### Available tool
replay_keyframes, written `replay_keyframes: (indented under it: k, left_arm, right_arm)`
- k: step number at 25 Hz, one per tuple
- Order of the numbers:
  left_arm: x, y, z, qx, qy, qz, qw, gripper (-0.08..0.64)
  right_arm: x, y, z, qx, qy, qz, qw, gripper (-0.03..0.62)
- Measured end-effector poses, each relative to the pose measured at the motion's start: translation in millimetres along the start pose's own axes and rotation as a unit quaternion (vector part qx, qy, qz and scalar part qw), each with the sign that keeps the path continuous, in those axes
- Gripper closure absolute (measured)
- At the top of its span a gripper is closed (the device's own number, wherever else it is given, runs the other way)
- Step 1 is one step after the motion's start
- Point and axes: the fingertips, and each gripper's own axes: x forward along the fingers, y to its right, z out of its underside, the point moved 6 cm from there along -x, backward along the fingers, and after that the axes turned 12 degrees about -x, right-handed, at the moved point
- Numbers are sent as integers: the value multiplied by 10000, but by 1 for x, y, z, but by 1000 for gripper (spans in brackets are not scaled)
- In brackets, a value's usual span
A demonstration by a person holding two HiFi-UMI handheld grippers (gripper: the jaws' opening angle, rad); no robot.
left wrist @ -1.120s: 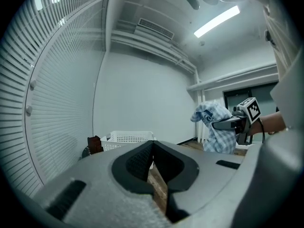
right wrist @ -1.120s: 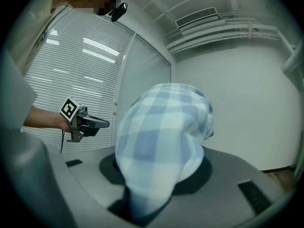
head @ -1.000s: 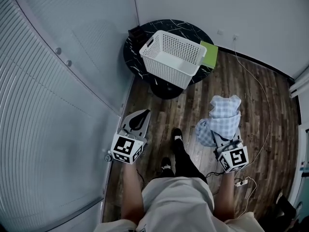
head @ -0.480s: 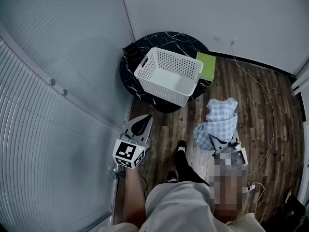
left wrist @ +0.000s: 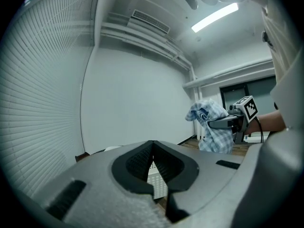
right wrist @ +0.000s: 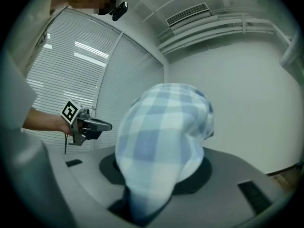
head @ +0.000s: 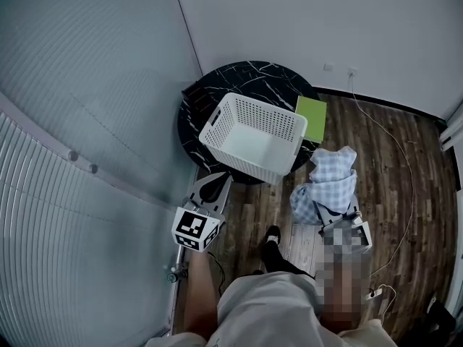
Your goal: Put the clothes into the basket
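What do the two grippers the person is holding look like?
Both have light grey moulded bodies with black pads. The left gripper carries a white cube with black square markers; the right gripper has a matching cube. A thin dark cable hangs from the left one. Forearms are unsleeved.

Left gripper is seen with jaws closed tip to tip, nothing caught between the pads. A sliver of white perforated basket is visible through the gap below the tips. At right, the right gripper is held roughly level, clamped on a blue checked cloth that hangs from it. Slatted blinds are seen at left, and a ceiling light strip above.
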Motion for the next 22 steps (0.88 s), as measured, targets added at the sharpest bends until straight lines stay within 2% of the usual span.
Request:
replay_keyframes:
  k: [13,18,22]
  left_arm:
    - [62,-57,-32,-34,14,-409,9992,548]
    - [76,-67,-35,-123,30,-588,9982,548]
    - [82,-78,-31,-161,-63,-633,9978,548]
  right_arm:
    - [96,67,-15,56,502,-325,9982,413]
    - [120,85,-11,122,518,-470,9975,413]
    - [129,92,-7,215,495,-434,9976,413]
